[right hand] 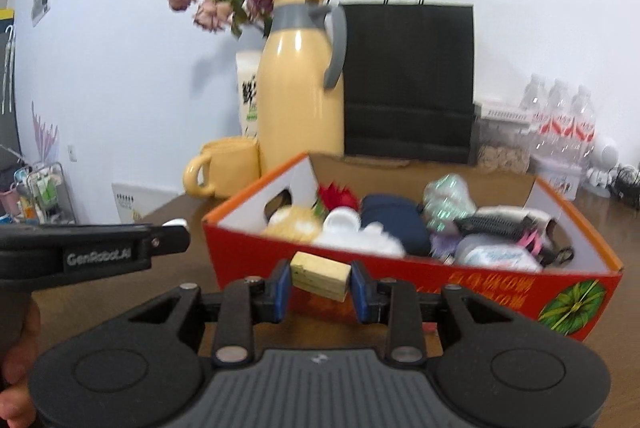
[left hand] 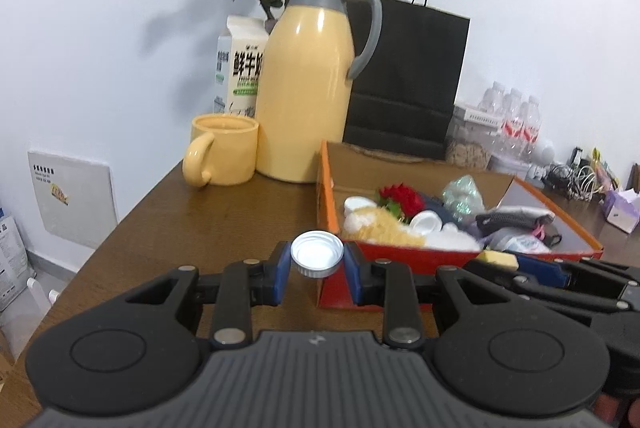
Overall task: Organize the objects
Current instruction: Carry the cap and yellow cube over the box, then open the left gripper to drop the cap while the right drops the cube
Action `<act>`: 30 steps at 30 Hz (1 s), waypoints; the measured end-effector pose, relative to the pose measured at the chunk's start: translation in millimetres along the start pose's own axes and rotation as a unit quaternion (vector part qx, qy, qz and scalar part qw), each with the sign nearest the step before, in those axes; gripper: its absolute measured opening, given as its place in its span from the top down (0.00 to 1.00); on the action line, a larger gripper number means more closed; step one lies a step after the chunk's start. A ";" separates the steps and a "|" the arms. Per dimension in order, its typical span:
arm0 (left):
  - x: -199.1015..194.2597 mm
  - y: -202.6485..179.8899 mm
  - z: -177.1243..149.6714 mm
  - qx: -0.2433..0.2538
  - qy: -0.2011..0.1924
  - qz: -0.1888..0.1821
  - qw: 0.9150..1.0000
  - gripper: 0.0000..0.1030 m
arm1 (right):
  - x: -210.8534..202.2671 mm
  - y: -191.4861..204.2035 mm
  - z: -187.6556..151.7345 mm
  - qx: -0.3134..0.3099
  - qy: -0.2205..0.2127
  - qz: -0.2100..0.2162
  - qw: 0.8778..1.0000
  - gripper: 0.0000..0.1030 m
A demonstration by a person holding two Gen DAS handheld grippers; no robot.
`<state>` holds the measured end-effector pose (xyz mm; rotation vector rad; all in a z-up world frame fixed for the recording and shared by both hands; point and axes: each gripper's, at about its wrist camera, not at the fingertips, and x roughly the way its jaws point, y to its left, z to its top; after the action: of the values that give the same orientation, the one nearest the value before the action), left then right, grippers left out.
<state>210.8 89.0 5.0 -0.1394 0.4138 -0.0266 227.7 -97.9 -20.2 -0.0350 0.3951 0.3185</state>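
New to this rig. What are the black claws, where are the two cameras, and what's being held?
No robot here: a person carries a handheld two-finger gripper in each hand, each with a fisheye camera looking along its fingers. The left wrist view shows the left gripper shut on a white bottle cap. The right wrist view shows the right gripper shut on a small wooden block. On the brown table stand a yellow mug, a yellow thermos jug, a milk carton, a black paper bag and an orange box filled with assorted items.
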 end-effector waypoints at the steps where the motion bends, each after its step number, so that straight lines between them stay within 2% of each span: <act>1: -0.7 -2.5 1.9 0.003 -0.005 0.000 1.000 0.71 | -0.3 -4.0 2.8 0.000 -0.004 -0.002 1.000 0.71; 8: 7.2 -28.7 18.3 0.029 -0.013 -0.005 0.999 0.71 | 3.2 -31.7 25.6 -0.007 -0.031 -0.018 0.999 0.71; 16: 38.2 -63.1 40.0 0.015 -0.021 -0.018 0.999 0.71 | 26.1 -56.5 42.2 -0.003 -0.054 -0.036 0.998 0.71; 23: 70.3 -83.0 55.4 -0.007 -0.034 -0.007 0.999 0.71 | 51.9 -72.4 35.1 -0.009 -0.042 -0.042 0.998 0.71; 30: 83.4 -82.6 44.8 0.007 -0.019 0.007 1.000 0.71 | 58.8 -82.3 30.2 -0.002 -0.024 -0.037 0.999 0.71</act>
<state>305.4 8.5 24.0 -0.1228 0.3759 -0.0126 316.0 -155.6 -17.2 -0.0454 0.3442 0.2459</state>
